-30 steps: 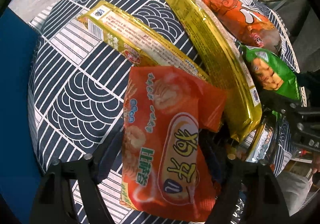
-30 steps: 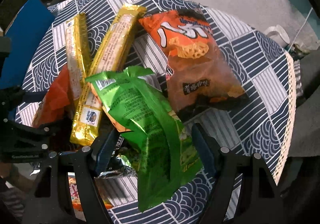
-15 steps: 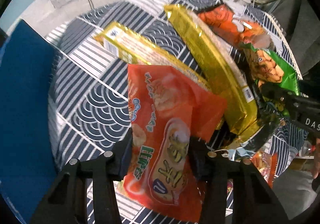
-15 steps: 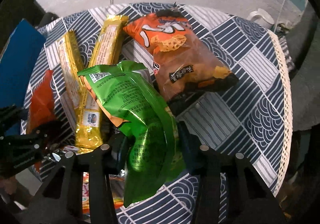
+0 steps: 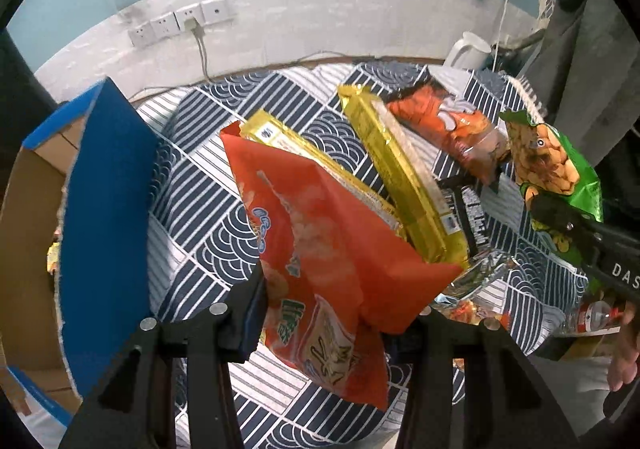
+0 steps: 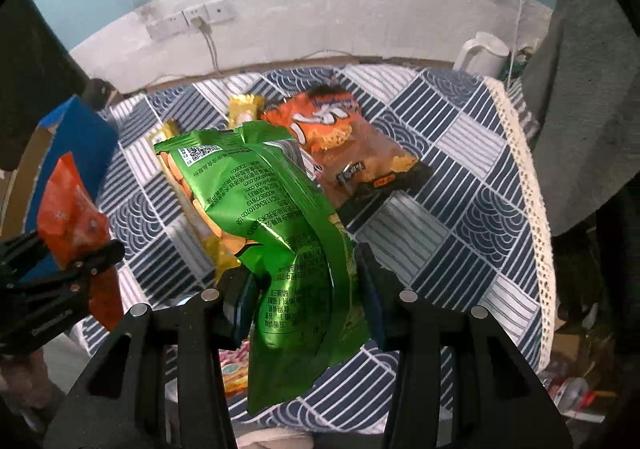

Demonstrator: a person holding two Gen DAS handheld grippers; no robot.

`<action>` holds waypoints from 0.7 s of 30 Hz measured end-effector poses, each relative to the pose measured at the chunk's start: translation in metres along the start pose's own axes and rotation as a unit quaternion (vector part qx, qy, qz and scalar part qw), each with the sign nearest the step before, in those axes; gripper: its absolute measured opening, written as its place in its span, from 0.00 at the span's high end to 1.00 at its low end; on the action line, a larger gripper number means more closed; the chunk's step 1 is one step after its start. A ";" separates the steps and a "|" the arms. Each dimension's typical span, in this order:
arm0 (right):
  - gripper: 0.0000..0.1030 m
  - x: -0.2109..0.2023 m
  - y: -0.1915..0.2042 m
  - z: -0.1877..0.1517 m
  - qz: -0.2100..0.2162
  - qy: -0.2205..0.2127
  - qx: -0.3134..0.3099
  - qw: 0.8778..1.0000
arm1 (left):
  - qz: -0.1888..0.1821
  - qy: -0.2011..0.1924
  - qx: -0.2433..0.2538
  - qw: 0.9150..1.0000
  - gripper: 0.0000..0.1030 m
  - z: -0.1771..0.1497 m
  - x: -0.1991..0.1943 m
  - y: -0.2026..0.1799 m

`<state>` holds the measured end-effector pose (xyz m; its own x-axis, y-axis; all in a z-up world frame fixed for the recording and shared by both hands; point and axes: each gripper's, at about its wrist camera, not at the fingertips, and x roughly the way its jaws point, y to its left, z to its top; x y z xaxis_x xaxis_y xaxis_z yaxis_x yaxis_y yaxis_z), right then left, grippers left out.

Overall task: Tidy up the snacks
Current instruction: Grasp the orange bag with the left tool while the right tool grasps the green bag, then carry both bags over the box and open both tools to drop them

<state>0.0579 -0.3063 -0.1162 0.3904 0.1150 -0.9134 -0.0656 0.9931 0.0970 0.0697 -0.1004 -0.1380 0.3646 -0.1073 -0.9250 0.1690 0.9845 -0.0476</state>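
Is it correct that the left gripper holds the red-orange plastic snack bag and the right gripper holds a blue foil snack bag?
Not quite. The right gripper holds a green foil snack bag, not a blue one; the right wrist view shows it. The left gripper does hold the red-orange plastic snack bag.

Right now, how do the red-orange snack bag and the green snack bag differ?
The red-orange foil snack bag is pinched in the left tool and shows its front. The green foil snack bag is pinched in the right tool and shows its printed back. Both hang lifted above the tablecloth.
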 end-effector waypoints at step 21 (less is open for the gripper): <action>0.57 -0.064 0.082 0.011 0.042 -0.063 -0.042 0.996 | -0.004 -0.057 -0.030 0.998 0.53 -0.011 -0.067 0.046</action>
<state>0.0376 -0.2319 -0.0452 0.4925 0.2050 -0.8458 -0.1782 0.9750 0.1326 0.0433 -0.0465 -0.0827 0.4659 -0.1269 -0.8757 0.1184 0.9897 -0.0805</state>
